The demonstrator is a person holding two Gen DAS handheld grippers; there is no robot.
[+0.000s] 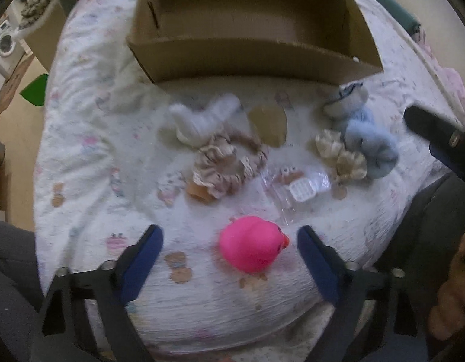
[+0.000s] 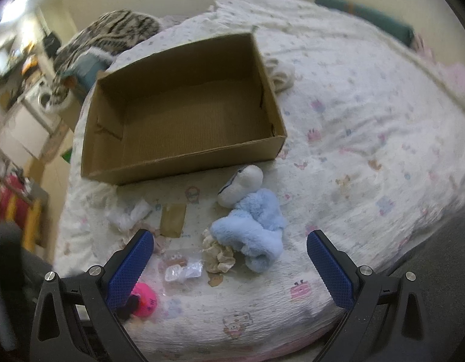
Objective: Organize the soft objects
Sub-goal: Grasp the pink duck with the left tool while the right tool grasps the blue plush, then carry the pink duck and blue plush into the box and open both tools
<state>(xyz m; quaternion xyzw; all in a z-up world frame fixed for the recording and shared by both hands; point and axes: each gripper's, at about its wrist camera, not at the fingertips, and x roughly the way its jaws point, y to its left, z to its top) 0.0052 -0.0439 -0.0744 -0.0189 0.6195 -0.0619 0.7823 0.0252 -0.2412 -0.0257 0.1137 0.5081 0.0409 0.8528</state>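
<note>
**Both tongs wide open over a cluttered bed**

Left tongs [image 1: 231,241] spread wide, holding nothing, with a pink duck [image 1: 252,242] lying on the bed [image 1: 81,138] between the blue fingers, nearer the right one, touching neither. Right tongs [image 2: 229,250] equally wide and empty, above the blue plush [image 2: 253,226]. Open cardboard box [image 2: 184,105] at the far side of the clutter, nothing inside. Between box and tongs, crowded close: white plush [image 1: 202,120], beige scrunchie [image 1: 223,166], tan card [image 1: 268,123], clear packet [image 1: 299,187], cream ruffle [image 1: 341,154] touching the blue plush, and a white-and-blue toy [image 2: 241,184] pressed against the plush's far end. Packet and ruffle directly between duck and box. Striped blanket [image 2: 111,33] heaped beyond the box's far left corner.
</note>
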